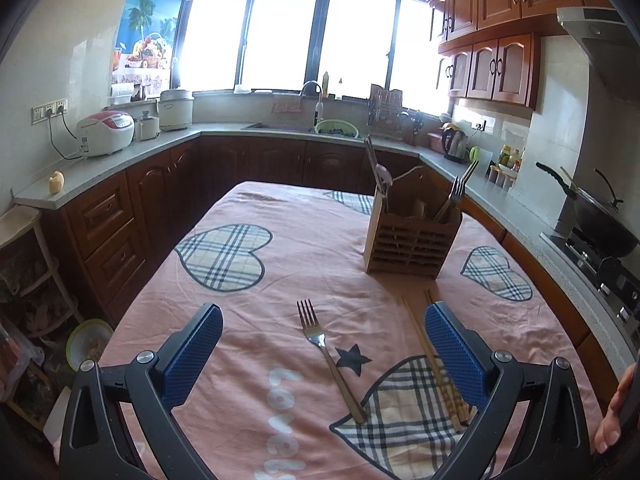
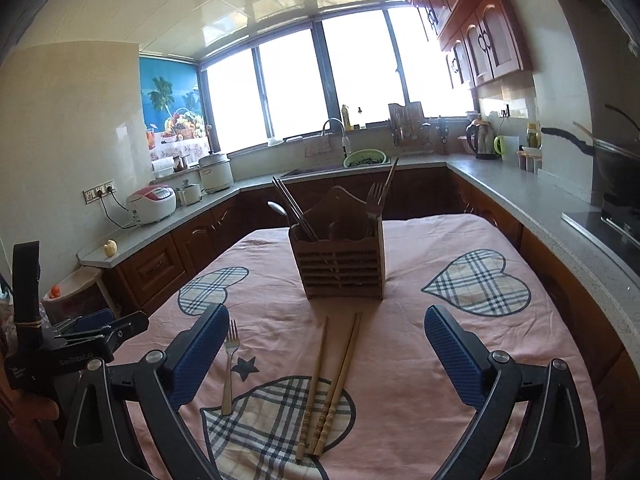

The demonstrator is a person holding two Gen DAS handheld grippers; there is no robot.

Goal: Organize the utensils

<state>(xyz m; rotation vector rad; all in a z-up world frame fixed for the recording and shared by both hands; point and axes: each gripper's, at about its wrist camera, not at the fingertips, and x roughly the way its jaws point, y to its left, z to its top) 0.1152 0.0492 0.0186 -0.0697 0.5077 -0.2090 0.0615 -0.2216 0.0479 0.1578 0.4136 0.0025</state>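
Observation:
A steel fork (image 1: pixel 326 354) lies on the pink tablecloth between my left gripper's (image 1: pixel 324 350) open, empty fingers. Wooden chopsticks (image 1: pixel 434 364) lie beside its right finger. In the right wrist view the chopsticks (image 2: pixel 330 384) lie between my right gripper's (image 2: pixel 326 354) open, empty fingers, with the fork (image 2: pixel 229 368) by the left finger. A wooden slatted utensil holder (image 1: pixel 412 236) stands farther back on the table; it also shows in the right wrist view (image 2: pixel 340 260). It holds forks, chopsticks and a spoon. The left gripper's body (image 2: pixel 80 344) shows at the left edge.
The table (image 1: pixel 280 272) wears a pink cloth with plaid hearts. Kitchen counters with rice cookers (image 1: pixel 106 132), a sink (image 1: pixel 280 126), a kettle (image 1: pixel 456 144) and a wok on the stove (image 1: pixel 600 216) surround it. A shelf rack (image 1: pixel 28 280) stands at the left.

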